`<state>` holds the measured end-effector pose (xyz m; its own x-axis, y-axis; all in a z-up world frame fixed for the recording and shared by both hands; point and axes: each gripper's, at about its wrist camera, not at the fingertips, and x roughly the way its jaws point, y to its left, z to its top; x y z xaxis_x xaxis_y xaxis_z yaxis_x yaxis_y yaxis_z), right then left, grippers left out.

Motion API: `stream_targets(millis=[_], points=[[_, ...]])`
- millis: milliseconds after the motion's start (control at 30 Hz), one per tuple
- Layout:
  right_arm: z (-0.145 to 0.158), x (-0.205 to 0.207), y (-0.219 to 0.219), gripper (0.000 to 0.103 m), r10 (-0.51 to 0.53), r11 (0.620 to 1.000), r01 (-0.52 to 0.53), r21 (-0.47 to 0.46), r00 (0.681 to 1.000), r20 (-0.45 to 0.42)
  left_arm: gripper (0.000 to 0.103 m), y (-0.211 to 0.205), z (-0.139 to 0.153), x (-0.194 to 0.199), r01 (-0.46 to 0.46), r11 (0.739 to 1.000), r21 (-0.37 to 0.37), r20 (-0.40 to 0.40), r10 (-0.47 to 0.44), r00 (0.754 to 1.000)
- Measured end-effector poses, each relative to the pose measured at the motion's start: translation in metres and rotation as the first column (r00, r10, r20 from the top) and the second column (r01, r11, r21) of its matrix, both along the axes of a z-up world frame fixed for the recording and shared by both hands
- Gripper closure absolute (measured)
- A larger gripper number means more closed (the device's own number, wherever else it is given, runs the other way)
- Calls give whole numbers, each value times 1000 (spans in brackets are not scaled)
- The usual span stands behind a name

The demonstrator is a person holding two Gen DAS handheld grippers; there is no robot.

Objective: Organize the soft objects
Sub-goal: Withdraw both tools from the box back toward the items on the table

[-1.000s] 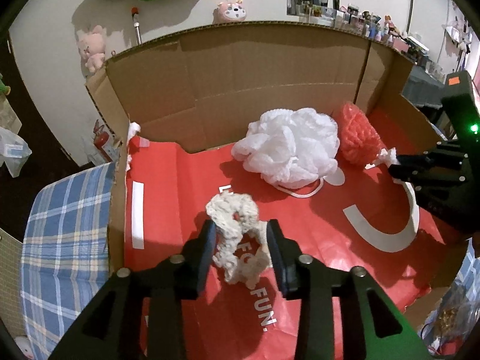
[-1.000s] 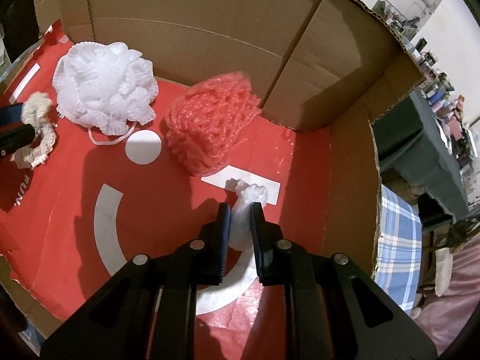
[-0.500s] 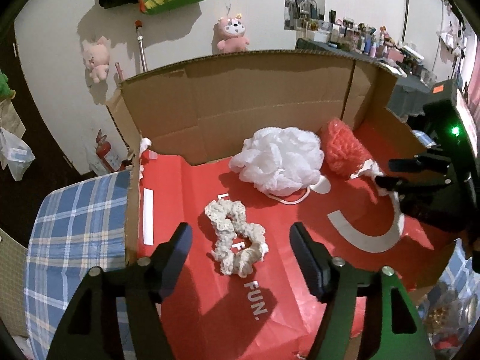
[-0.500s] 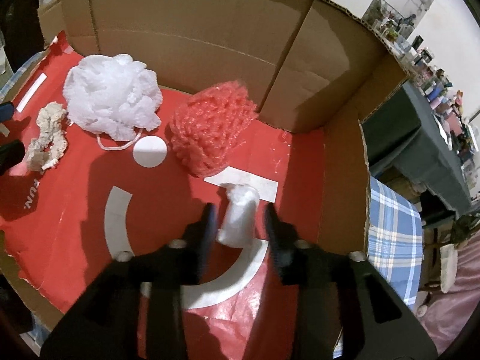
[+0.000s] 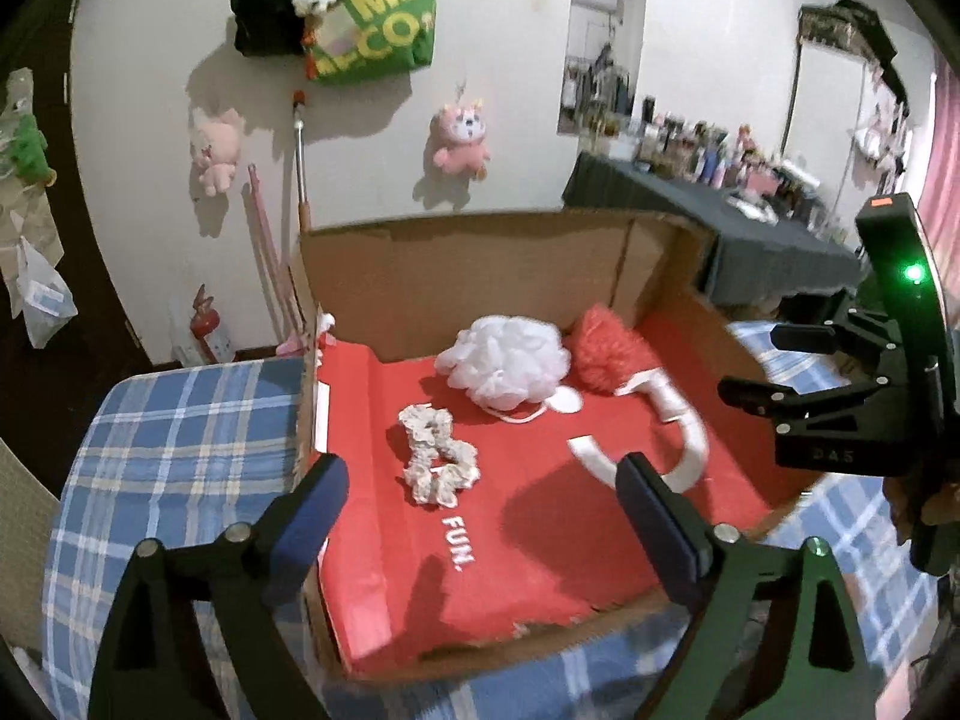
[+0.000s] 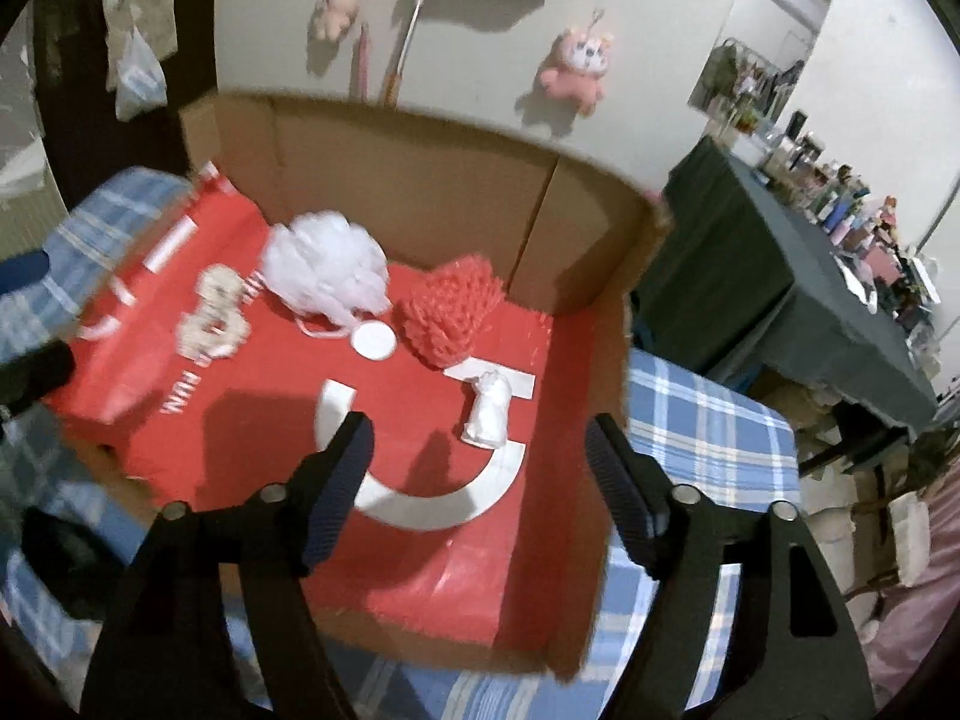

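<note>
An open cardboard box with a red printed floor holds four soft things. The cream scrunchie lies at the left. A white bath pouf and a red pouf rest by the back wall. A small white cloth roll lies at the right. My left gripper hangs above the box front, jaws opening, nothing between them. My right gripper is likewise raised, jaws opening and empty.
The box sits on a blue plaid cloth. A dark-covered table crowded with small items stands at the right. Plush toys and a green bag hang on the white wall behind.
Both grippers let go: the left released the scrunchie, the right released the white roll. Both then opened wide and pulled up and back from the box.
</note>
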<state>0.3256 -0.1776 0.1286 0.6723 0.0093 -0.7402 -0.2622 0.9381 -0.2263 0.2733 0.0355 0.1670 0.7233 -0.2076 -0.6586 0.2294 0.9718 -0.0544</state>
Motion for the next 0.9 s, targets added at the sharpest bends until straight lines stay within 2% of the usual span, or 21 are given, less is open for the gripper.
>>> stream_targets(millis=[67, 167, 333, 567, 667, 800, 900], points=[[15, -16, -1, 27, 6, 1000, -7, 25, 999, 34, 5, 0, 12, -19, 0, 1000, -20, 31, 0, 1000], [38, -51, -7, 18, 17, 996, -25, 90, 996, 84, 2, -2, 27, -48, 7, 999, -44, 81, -4, 997], [63, -118, -9, 16, 59, 986, -85, 140, 982, 181, 0, -4, 46, -95, 27, 998, -54, 169, -18, 985], [74, -199, -10, 14, 86, 971, -149, 185, 946, 311, 0, -1, 57, -156, 26, 995, -96, 266, 0, 964], [73, -232, -14, 13, 80, 964, -166, 210, 928, 364, 0, -3, 55, -181, 47, 995, -89, 299, -18, 954], [67, -263, -24, 12, 64, 943, -185, 276, 916, 397, 0, -4, 48, -214, 37, 997, -69, 354, -10, 935], [61, -280, -28, 11, 46, 946, -176, 271, 903, 426, 0, -5, 40, -232, 35, 996, -82, 370, -2, 929]])
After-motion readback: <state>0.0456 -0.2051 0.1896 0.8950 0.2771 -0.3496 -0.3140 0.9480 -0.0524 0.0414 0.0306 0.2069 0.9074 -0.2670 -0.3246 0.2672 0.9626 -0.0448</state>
